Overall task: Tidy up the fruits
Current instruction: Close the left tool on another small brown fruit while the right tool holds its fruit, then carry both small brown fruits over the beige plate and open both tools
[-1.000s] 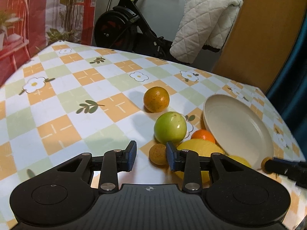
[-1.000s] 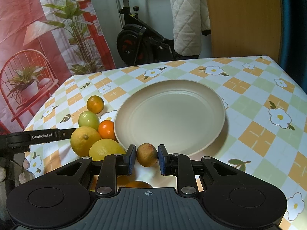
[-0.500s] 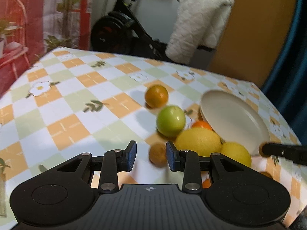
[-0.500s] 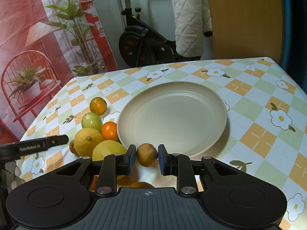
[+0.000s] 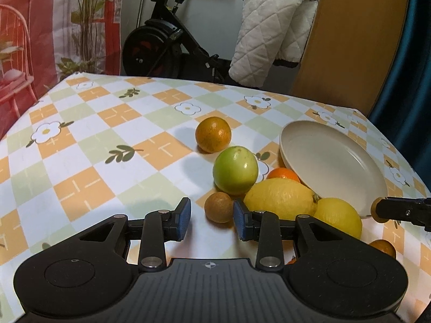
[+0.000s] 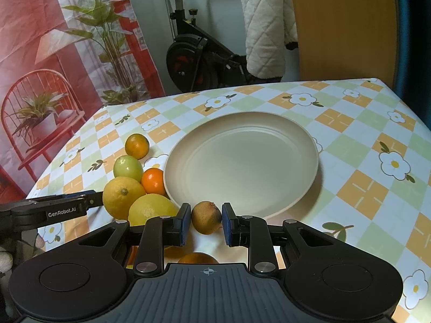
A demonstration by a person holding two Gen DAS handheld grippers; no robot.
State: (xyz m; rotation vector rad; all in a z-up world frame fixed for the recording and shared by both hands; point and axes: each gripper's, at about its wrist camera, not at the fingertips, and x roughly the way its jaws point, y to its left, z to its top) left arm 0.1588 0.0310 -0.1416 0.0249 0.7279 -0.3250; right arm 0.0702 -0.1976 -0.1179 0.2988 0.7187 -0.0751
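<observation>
Right hand-held gripper (image 6: 206, 220) is clamped on a small brown fruit (image 6: 207, 217): roundish, dull rough skin, pads touching both its sides. It sits at the near rim of the plate (image 6: 296, 145), so the drop point is straight ahead, far side of the jaws. Plate is smooth, beige, shallow and holds no fruit.

Left hand-held gripper (image 5: 212, 220) is apart, holding nothing. A second brown fruit (image 5: 218, 206) lies just beyond, nearer its right finger. To its right, a pile: green fruit (image 5: 235, 170), two waxy lemons (image 5: 281, 198), an orange (image 5: 213, 134) farther out on the checked tabletop (image 5: 80, 145).
</observation>
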